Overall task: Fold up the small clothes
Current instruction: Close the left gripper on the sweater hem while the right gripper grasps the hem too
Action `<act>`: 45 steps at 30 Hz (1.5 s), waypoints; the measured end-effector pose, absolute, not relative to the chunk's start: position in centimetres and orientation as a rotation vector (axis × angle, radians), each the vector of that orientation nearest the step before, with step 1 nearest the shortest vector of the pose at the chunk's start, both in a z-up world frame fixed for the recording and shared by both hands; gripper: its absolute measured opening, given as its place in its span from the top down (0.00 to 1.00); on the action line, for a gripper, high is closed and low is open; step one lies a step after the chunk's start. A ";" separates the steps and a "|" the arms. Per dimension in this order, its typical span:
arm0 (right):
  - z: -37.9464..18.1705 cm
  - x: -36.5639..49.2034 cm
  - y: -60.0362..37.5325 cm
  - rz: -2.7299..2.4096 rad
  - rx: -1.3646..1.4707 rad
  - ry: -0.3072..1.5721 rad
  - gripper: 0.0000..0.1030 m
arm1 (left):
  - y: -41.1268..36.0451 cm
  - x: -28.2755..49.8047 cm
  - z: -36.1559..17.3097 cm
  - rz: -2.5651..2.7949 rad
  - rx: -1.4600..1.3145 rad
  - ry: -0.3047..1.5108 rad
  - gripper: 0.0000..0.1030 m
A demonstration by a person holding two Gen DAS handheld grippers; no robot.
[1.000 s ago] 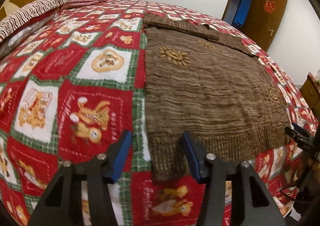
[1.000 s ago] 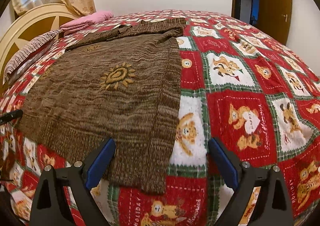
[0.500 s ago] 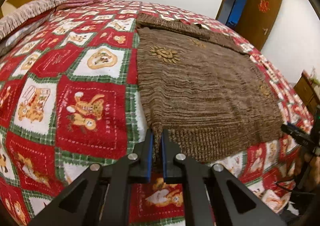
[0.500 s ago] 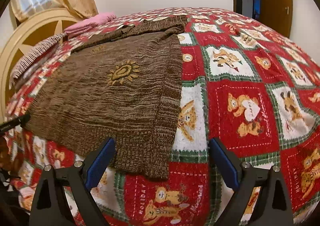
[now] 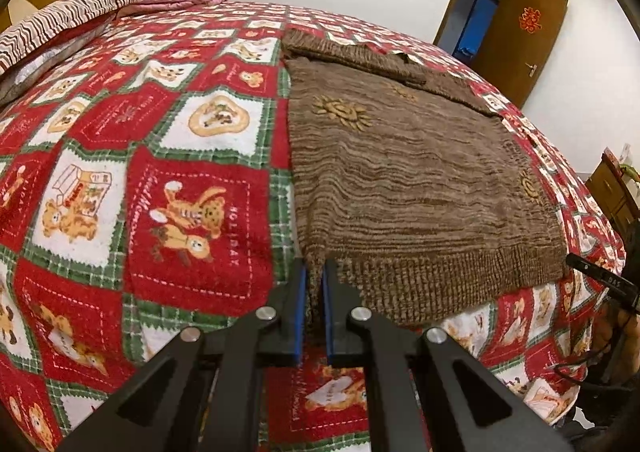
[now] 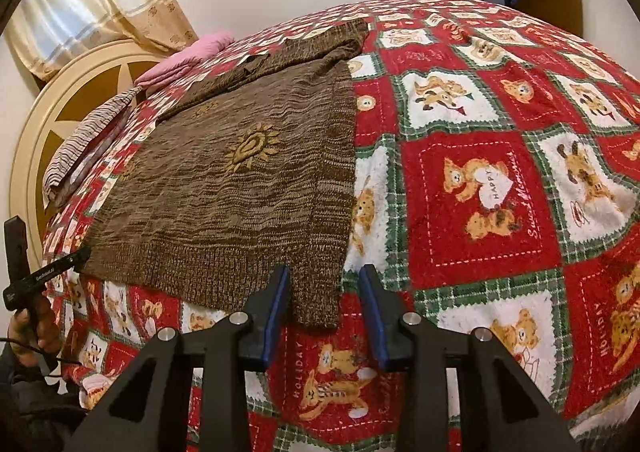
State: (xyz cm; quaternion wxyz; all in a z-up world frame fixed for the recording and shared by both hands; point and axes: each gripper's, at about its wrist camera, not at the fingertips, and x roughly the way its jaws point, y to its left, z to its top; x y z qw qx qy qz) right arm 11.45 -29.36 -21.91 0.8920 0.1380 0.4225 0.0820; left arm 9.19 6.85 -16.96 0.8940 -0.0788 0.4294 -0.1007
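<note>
Sweater (image 5: 404,188) lies flat on the bed, on the red and green bear blanket (image 5: 188,220), ribbed hem toward us, sleeves folded across the top near the far edge. We see a brown knit with sun motifs, thick yarn, so we judge it soft, floppy and fairly light, no stiffness at all; it will sag and drag wherever it is not held. Knit looks grippy, not slippery, and likely clings to the fleecy blanket, so lifting beats sliding.

Left gripper (image 5: 314,276) has its blue pads nearly together, pinching the near left hem corner, fabric bunched up between them. Right gripper (image 6: 323,292) is about half spread, its pads straddling the near right hem corner, one over the knit, one over the blanket, nothing clamped yet.

We judge the ribbed hem corners the best hold: denser band, less stretch, both layers caught together. Taking only the top layer would pull the sweater open. Both corners need a similar bite or the fold line will skew. Pillows (image 6: 188,52) and headboard (image 6: 68,100) sit well beyond the collar end
</note>
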 end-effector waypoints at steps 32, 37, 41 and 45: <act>-19.7 12.2 -28.5 0.181 0.232 0.782 0.39 | 7.4 9.4 -17.2 -0.230 -0.183 0.896 0.93; -20.3 12.7 -28.2 0.193 0.243 0.790 0.41 | 7.2 9.4 -17.3 -0.228 -0.163 0.890 0.93; -19.9 12.7 -27.6 0.238 0.245 0.769 0.41 | 7.2 9.4 -17.4 -0.227 -0.161 0.889 0.93; -21.8 13.8 -28.1 0.210 0.277 0.838 0.41 | 7.3 9.4 -17.4 -0.231 -0.164 0.890 0.93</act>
